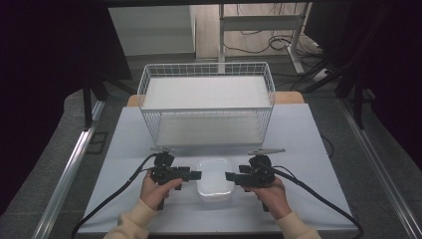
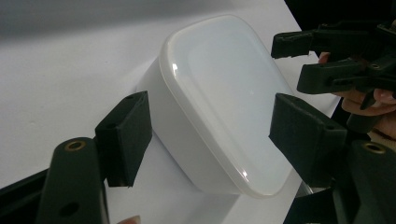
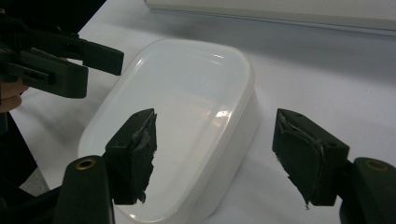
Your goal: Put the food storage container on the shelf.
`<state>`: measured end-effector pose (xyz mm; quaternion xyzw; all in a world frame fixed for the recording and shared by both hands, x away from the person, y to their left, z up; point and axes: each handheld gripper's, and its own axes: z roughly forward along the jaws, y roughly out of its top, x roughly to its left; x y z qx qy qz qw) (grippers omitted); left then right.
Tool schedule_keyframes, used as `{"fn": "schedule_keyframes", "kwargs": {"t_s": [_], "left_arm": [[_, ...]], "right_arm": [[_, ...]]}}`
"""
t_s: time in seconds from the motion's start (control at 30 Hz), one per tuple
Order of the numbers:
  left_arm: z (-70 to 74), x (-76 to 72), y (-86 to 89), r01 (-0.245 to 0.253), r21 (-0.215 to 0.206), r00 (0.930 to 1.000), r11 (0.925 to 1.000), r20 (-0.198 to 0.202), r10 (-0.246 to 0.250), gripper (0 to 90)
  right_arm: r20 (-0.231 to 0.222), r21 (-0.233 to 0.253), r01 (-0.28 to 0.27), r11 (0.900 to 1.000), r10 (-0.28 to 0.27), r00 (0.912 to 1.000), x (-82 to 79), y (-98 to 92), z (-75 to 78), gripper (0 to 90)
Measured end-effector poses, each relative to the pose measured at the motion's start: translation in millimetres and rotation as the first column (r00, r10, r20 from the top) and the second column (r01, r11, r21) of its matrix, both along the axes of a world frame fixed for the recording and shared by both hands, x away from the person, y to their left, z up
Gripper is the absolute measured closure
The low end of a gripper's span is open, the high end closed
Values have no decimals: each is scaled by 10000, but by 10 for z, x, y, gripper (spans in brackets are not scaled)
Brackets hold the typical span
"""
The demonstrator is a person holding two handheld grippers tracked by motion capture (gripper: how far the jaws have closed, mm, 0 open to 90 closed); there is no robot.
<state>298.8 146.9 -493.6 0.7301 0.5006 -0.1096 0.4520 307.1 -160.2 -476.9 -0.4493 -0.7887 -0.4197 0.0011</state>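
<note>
Right now your left gripper [image 1: 197,175] and your right gripper [image 1: 229,176] point at each other across the white lidded box [image 1: 214,179], which sits flat on the table [image 1: 308,149] between them. Both sets of jaws stand wide apart, holding nothing. In the left gripper view the box [image 2: 219,102] lies just ahead of the jaws, its near long edge between them; in the right gripper view it [image 3: 177,126] lies the same way, with the left pad over the lid and the right pad beyond the wall.

My guess is the risk lies in the grip itself. The lid is smooth and glossy, the walls rounded, so if you close on the lid's rim alone the pads may slide off, or the lid may pop loose. Pushing in from one side first could shove the box along the table, since nothing braces it. The pads [image 3: 135,154] on your right gripper look torn and ragged, which may weaken their hold.

Farther off stands the wire basket [image 1: 206,102], well apart from the jaws; lifting low could catch its front wall.

No brand, label or writing can be read on anything.
</note>
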Motion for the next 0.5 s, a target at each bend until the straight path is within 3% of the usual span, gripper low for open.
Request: {"fn": "schedule_keyframes", "kwargs": {"t_s": [0.5], "left_arm": [[-114, 25, -59, 154, -317, 9983, 9994, -560, -172, 366]], "right_arm": [[-720, 365, 127, 9993, -100, 9974, 50, 40, -132, 388]]}}
